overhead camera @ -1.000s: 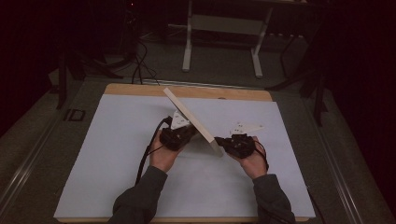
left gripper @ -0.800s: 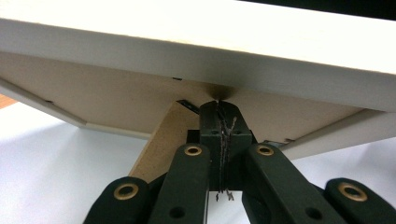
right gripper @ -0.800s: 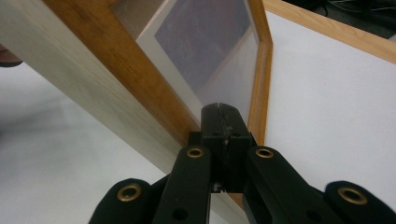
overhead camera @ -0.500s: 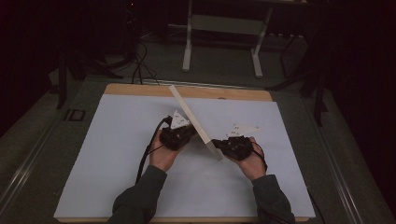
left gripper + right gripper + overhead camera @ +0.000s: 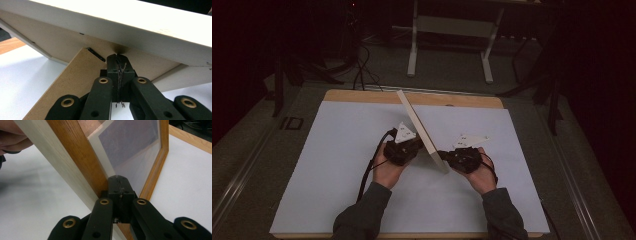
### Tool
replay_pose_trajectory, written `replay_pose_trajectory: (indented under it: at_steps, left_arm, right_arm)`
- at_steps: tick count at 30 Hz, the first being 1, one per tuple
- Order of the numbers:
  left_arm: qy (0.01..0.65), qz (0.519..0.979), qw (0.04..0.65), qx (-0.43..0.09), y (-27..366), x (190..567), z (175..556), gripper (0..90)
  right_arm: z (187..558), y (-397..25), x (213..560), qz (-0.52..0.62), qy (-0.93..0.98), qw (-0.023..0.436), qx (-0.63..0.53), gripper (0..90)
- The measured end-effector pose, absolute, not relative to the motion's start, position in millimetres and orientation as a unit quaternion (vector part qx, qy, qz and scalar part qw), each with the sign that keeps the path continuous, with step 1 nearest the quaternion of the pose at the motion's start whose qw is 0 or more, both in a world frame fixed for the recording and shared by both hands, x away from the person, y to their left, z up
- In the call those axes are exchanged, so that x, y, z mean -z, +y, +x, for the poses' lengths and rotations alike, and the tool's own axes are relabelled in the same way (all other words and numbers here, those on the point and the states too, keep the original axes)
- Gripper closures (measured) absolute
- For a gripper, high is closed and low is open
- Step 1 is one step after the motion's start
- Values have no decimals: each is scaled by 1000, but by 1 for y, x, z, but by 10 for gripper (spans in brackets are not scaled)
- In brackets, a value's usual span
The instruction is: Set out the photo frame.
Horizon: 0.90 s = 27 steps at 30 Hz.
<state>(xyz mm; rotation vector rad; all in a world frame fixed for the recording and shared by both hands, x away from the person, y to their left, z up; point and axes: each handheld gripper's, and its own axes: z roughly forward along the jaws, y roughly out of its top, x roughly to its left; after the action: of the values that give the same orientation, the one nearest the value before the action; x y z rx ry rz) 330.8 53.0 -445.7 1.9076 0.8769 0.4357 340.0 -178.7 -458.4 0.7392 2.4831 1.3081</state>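
Left gripper view: the left gripper (image 5: 117, 65) has its 2 black jaws pressed together, no gap between them, tips against the brown backing board (image 5: 75, 47) of a picture frame (image 5: 140, 22). Whether anything is pinched between the jaws cannot be told. A fold-out stand panel (image 5: 67, 85) of the same brown board angles down from the backing to the white table cover (image 5: 25, 82) at the left. The frame's pale edge runs across the top of this view.

Right gripper view: the right gripper (image 5: 118, 185) also has its jaws closed against each other, tips touching the front of the frame near the inner edge of its wooden moulding (image 5: 77, 157), where the white mat (image 5: 100, 150) meets it. A purplish picture (image 5: 130, 142) sits behind the glazing. No sign that the jaws clamp the frame; they only press on it.

High view: the frame (image 5: 421, 131) stands tilted on edge near the middle of the table (image 5: 362, 96), between the 2 grippers. The left gripper (image 5: 404, 149) is at its back, the right gripper (image 5: 462, 157) at its front, each held in a hand (image 5: 387, 170). Both forearms enter from the bottom edge. A black cable (image 5: 369, 165) trails from the left gripper toward the person. Wooden table rim shows beyond the white cover at the far side.
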Motion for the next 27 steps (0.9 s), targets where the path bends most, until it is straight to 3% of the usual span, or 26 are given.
replay_pose_trajectory:
  at_steps: [27]
  left_arm:
    - [334, 792, 475, -186, 55, 445, 324, 900]
  right_arm:
    - [336, -171, 461, 250, 847, 105, -457, 900]
